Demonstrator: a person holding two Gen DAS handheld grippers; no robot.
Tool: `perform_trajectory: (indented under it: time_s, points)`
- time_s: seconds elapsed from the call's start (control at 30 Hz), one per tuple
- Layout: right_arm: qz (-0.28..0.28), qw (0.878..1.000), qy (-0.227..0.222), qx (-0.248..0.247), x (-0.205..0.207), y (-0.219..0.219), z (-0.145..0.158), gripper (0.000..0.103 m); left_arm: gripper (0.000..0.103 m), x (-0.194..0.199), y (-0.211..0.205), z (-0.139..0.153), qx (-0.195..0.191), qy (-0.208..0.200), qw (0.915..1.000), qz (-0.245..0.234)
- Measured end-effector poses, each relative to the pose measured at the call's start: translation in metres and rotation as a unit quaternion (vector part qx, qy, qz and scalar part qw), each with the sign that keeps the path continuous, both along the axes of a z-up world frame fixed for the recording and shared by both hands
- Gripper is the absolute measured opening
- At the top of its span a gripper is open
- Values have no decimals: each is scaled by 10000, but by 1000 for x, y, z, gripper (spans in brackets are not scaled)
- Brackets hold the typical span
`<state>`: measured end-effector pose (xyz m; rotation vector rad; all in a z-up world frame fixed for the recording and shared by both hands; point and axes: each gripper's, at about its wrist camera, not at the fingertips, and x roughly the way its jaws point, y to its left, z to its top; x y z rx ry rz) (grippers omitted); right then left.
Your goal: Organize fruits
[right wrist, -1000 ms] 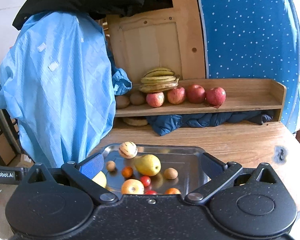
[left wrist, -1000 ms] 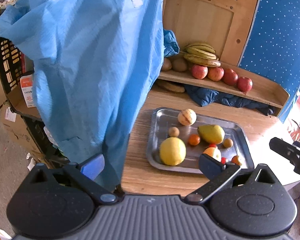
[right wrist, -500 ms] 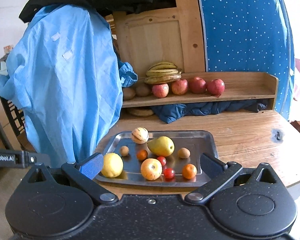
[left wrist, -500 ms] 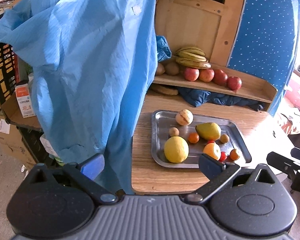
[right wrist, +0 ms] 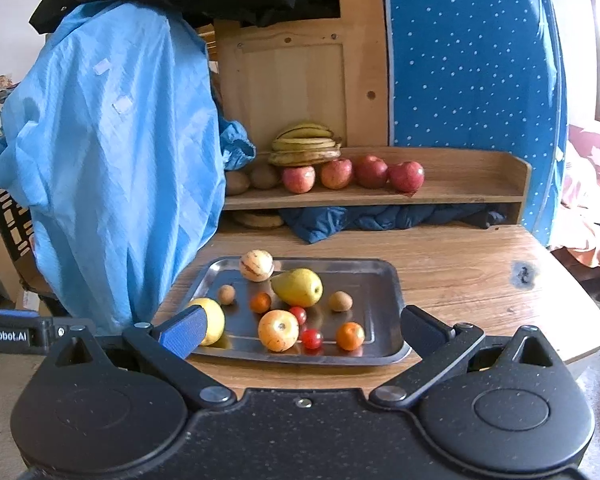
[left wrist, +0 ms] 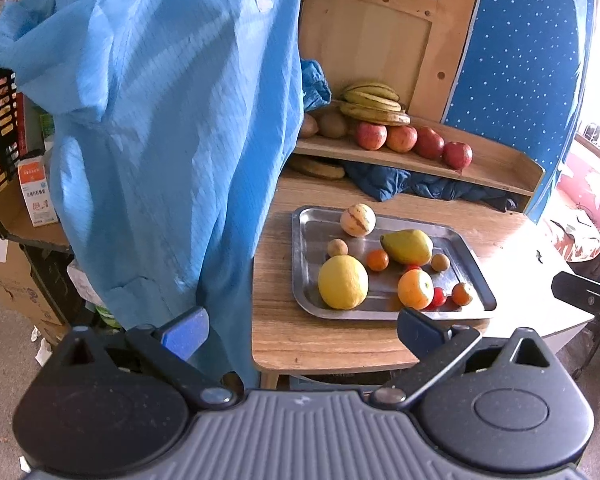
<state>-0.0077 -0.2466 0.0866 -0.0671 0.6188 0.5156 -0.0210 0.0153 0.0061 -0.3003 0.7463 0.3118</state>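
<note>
- A big blue garment (right wrist: 112,168) is hanging down at the left, draping past the left edge of the wooden table (right wrist: 472,264).
- A wooden shelf (right wrist: 460,194) is standing at the far side of the table, carrying a bunch of bananas (right wrist: 304,146) above a row of four red apples (right wrist: 354,173).
- A metal tray (right wrist: 374,280) is lying on the near left part of the table, holding the loose fruit.
- The left gripper (left wrist: 302,326) is hovering off the near edge of the table, its jaws spread wide and holding nothing.
- The right gripper (right wrist: 300,330) is hovering just short of the tray's near rim, likewise wide open and empty.
- On the tray, a large yellow citrus (left wrist: 343,282) is sitting at the near left corner.
- A pear (right wrist: 298,287) is lying mid-tray, touching a striped melon (right wrist: 256,265) at the far left.
- An orange (right wrist: 279,330) is sitting near the front, with two cherry tomatoes (right wrist: 312,338) just beside it.
</note>
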Motion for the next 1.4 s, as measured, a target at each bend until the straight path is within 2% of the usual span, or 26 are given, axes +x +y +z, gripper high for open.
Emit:
perform_trajectory:
  time_s: [0.37, 1.4]
  points:
    - [-150, 9995, 291, 29, -5, 1, -15, 102, 102, -2, -10, -7, -79, 68, 9999, -107]
    - [-235, 9989, 400, 64, -7, -3, -17, 102, 102, -5, -13, -5, -85, 95, 9999, -19]
